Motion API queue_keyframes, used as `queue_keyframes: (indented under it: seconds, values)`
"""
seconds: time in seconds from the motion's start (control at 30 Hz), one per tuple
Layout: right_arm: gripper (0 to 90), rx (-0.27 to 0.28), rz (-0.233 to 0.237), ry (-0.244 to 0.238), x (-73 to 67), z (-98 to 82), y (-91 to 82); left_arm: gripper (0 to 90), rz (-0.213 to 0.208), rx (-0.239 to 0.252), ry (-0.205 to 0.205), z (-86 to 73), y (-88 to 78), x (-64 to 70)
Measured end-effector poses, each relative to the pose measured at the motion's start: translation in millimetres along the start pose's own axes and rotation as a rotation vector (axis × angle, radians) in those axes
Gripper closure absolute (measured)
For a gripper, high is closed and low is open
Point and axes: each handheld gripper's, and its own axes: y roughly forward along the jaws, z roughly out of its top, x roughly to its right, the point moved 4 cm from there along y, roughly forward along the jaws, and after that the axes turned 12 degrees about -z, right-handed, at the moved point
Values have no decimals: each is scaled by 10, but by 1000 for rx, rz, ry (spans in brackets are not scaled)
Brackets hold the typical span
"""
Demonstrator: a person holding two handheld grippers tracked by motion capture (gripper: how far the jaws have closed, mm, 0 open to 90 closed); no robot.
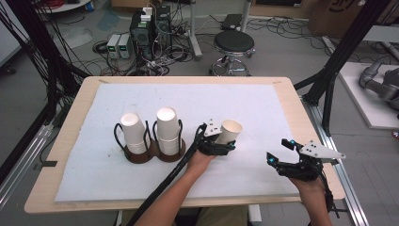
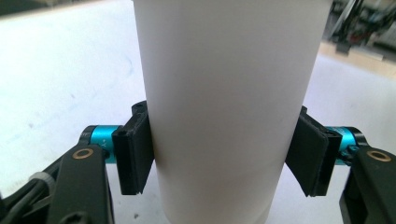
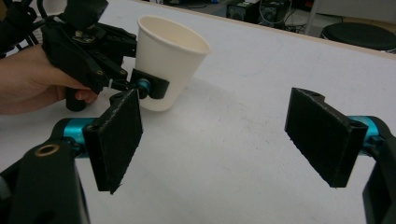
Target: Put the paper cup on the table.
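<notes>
**Cup pinched in left gripper, right gripper idle**

Left gripper (image 1: 220,145) just below table centre, jaws clamped on paper cup (image 1: 228,131) from both sides; pads (image 2: 134,154) flat against cup wall in left gripper view. Cup tilted, mouth toward 1 o'clock, open side up. Right gripper (image 1: 282,152) at 4 o'clock near table edge, jaws spread wide, nothing btwn them, pads (image 3: 116,140) above white mat (image 1: 263,101). Two holders w/ upside-down cup stacks (image 1: 132,134) (image 1: 168,129) at 9 o'clock of held cup, side by side, touching. Stool (image 1: 234,44) on floor at 12 o'clock beyond table.
</notes>
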Motion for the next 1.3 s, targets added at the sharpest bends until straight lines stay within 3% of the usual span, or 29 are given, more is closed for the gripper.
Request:
queue_keyframes:
  seconds: [0.03, 0.2, 0.37, 0.43, 0.63, 0.77, 1.03, 1.17, 1.3]
  values:
    - [199, 3, 1, -3, 0, 2, 1, 324, 7, -30, 8, -6, 17, 4]
    - [199, 1, 1, 4, -1, 2, -6, 323, 19, -55, 13, 5, 3, 25]
    - [199, -2, 6, 0, -12, -4, -8, 313, 25, -143, 57, -32, -101, 64]
    - [200, -4, 7, 1, -15, -4, -8, 312, 23, -152, 60, -62, -129, 67]
    - [200, -6, 10, -5, -33, 4, 1, 305, 18, -149, 43, -110, -141, 68]
    - [199, -9, 13, -3, -43, 0, 6, 273, 14, -174, 28, -149, -117, 58]
    - [200, -10, 14, -1, -29, -8, 9, 190, 15, -128, 7, -147, -280, 71]
    - [199, -11, 18, -4, -35, -10, 14, 190, 1, -98, 17, -90, -414, 102]
    - [199, -15, 22, -6, -54, -6, 20, 190, -9, -87, 67, -6, -555, 176]
